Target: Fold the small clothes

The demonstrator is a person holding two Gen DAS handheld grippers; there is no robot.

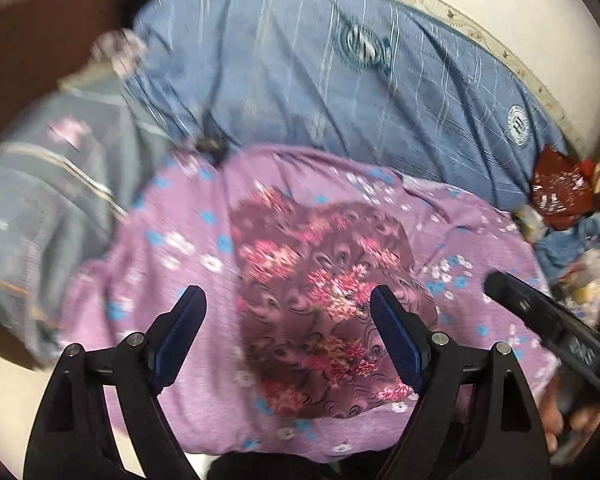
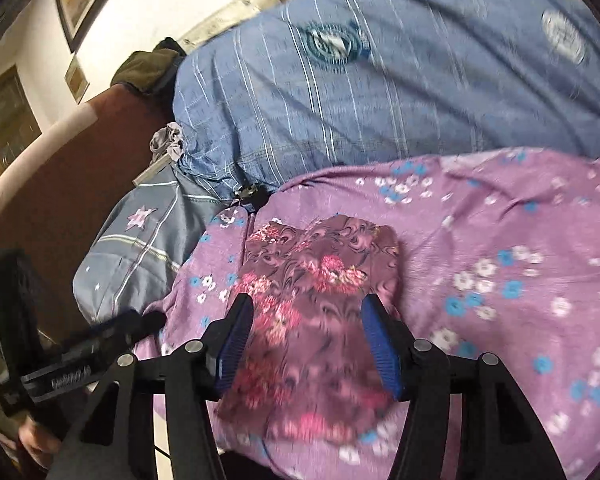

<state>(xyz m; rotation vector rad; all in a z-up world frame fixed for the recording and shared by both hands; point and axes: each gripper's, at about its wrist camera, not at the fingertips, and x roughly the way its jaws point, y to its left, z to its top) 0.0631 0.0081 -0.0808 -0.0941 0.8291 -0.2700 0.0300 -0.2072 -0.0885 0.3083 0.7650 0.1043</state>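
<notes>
Now, nearest first:
Left tool (image 1: 288, 300): my black two-finger tool with blue pads stands wide, nothing between the pads, hovering above the cloth.
Right tool (image 2: 306, 308): my other black tool with blue pads is parted too, with nothing pinched; the garment only shows through the gap from below.
Task's thing: the small mauve floral-print garment with pink blossoms (image 2: 316, 308) lies folded into a rough rectangle, flat on the bed, directly under both tools and touching neither.
What it rests on: the lilac cotton bedsheet with blue and white flowers (image 2: 500, 240), rumpled, spread over the bed.
Beside it: a grey-blue garment with pale stripes and a star motif (image 2: 140, 240) lies just left of the sheet, not yet folded by the look of it.
Beyond: a blue striped bedcover with round crests (image 1: 300, 80) fills the far side, up to the pale wall (image 2: 140, 0).
Far right corner: a heap of red and blue cloth scraps (image 1: 560, 200).
Stage, as I judge: this fold looks finished and let go.
Risk one: the rumpled sheet underneath could let the soft fold slump open.
Risk two: coming down again, a pad could snag the top layer and drag it undone.
Risk three: both views are blurred, so I cannot tell if the edges line up.
</notes>
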